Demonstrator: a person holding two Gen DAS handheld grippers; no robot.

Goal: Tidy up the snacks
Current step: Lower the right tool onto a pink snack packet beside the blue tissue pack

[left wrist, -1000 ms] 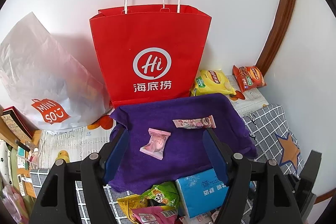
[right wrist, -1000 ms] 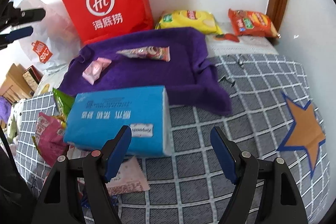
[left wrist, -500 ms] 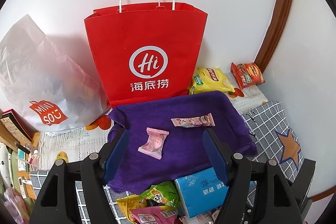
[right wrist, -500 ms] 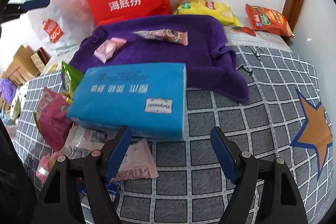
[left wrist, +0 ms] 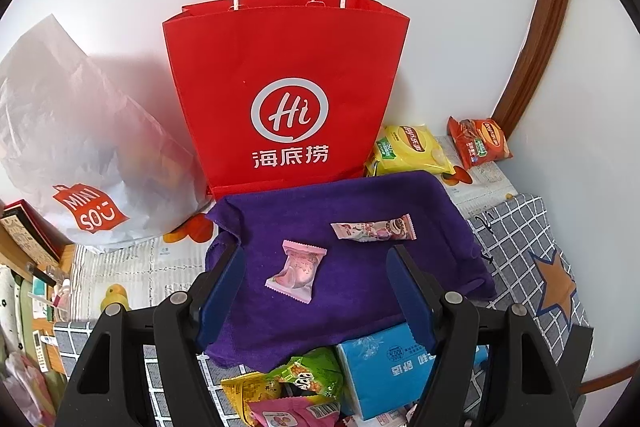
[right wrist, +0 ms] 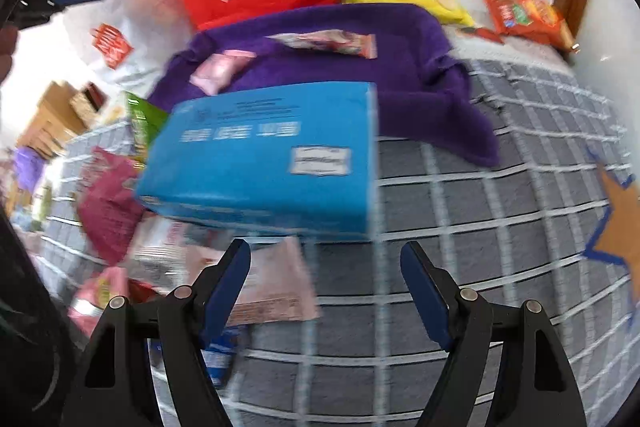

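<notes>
A purple cloth [left wrist: 360,227] lies on the checked cover, with a pink candy packet [left wrist: 296,271] and a long pink snack bar [left wrist: 374,229] on it. My left gripper [left wrist: 316,263] is open and empty, held above the cloth near the pink packet. My right gripper [right wrist: 326,259] is open and empty, low over the checked cover just in front of a blue tissue pack [right wrist: 264,159]. A heap of snack packets [right wrist: 112,203] lies left of the blue pack, with a flat pink one [right wrist: 272,287] by the left finger. The right wrist view is blurred.
A red paper bag [left wrist: 286,91] stands against the wall behind the cloth, with a white plastic bag [left wrist: 80,155] to its left. A yellow chip bag [left wrist: 408,151] and an orange snack bag [left wrist: 478,143] lie at the back right. Wooden boxes [left wrist: 24,239] sit at the left.
My right gripper has moved forward and left towards the blue tissue pack and the snack heap. My left gripper has risen and drawn back a little.
</notes>
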